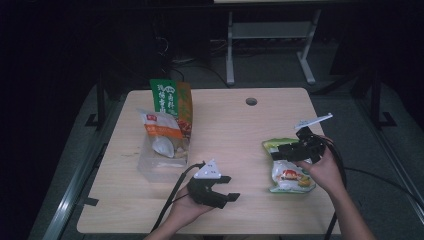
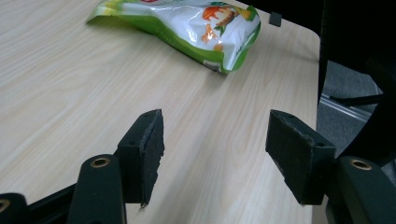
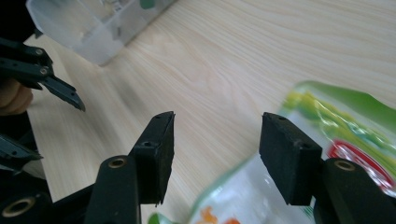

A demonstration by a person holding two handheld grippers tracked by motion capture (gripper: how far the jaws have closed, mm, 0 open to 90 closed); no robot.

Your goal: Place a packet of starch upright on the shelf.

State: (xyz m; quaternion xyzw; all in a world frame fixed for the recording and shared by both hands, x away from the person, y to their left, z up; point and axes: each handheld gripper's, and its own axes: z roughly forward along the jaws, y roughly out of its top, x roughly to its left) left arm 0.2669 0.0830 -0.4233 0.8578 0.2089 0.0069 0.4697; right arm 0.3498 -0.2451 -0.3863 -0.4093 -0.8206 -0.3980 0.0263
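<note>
- The green-and-white snack pouch (image 1: 288, 170) lay flat on the pale wooden table (image 1: 240, 130), directly under my right gripper (image 1: 295, 150); in the right gripper view the pouch (image 3: 327, 140) spread below and past the tips of the jaws, which stood wide apart with nothing between them.
- I judged the step in hand to be the reach for that pouch: the gripper was over it but had not yet closed on anything.
- The next move, as I read it, called for lowering the jaws so that one pad went either side of a raised edge or fold of the pouch, then closing; the film looked slick and puffy, so a bite on the seam would likely hold better than one on the belly.
- My right hand (image 1: 325, 172) held its gripper tilted down and pointing back toward my left, the forearm coming in from the near edge of the table.
- My left gripper (image 1: 220, 192) hung just above bare wood, jaws also spread and holding nothing; ahead of it, in the left gripper view, the same pouch (image 2: 187, 23) lay well apart.
- Farther off on my left gripper's far side stood a clear plastic bin (image 1: 162, 162) with an orange-and-white packet (image 1: 160, 127) and a green-and-orange packet (image 1: 172, 100) leaning in it.
</note>
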